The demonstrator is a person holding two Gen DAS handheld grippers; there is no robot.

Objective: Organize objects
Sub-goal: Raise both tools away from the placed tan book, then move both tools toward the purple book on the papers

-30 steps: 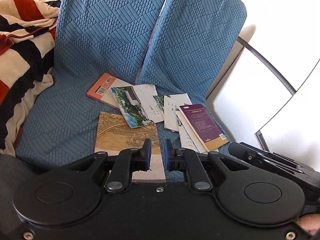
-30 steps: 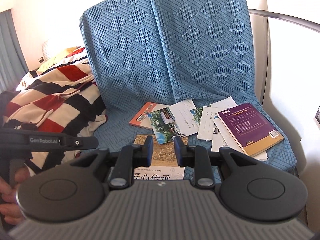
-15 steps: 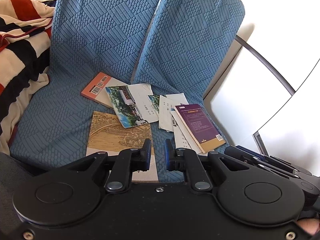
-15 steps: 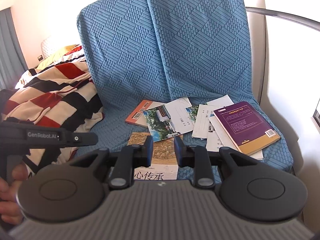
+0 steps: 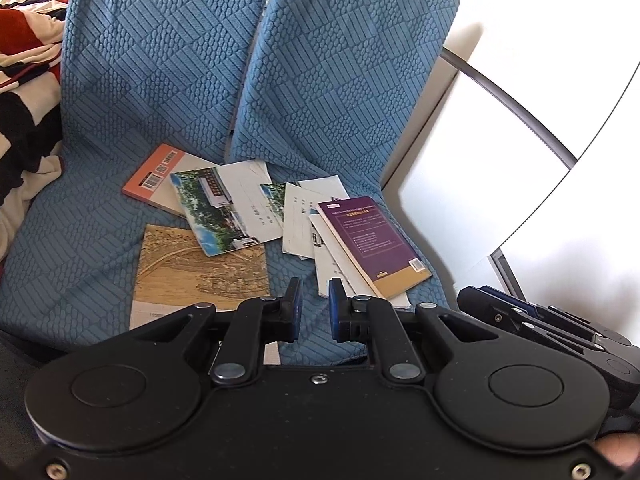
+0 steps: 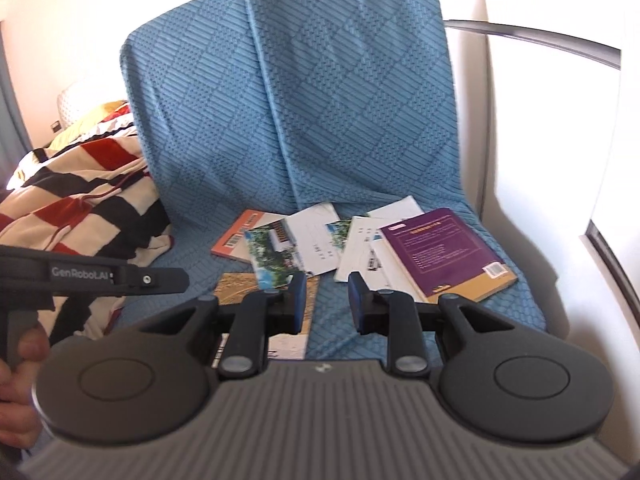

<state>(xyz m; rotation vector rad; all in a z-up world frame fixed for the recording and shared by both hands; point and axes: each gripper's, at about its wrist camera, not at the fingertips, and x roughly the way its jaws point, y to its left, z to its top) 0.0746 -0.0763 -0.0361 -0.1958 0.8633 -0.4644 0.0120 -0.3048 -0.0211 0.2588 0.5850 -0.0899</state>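
A: Two grippers, both empty. Left gripper (image 5: 313, 304) has a narrow gap between the pads, nothing in it. Right gripper (image 6: 327, 300) a bit wider, also released, hovering over the seat (image 5: 72, 264).

B: Where's the stuff?

A: All on the blue seat, scattered. Nearest is the tan book (image 5: 200, 268), just under the left gripper. Behind it the photo booklet (image 5: 224, 208) overlaps its top edge. Right of that, the purple book (image 5: 372, 240) sits on loose white papers (image 5: 300, 220). Farthest back, the orange book (image 5: 160, 172), partly under the booklet.

B: Count?

A: Three books: tan, purple, orange. One photo booklet for sure, a second peeks out under the papers (image 5: 276, 192). Papers, maybe three or four sheets, overlap too much to tell.

B: Risks?

A: My guess: everything lies flat on soft fabric, so pads may pinch the cover cloth instead of a book edge. Pull the purple book and the papers underneath likely slide off the seat front. Thin booklet could bend or slip from a narrow grip.
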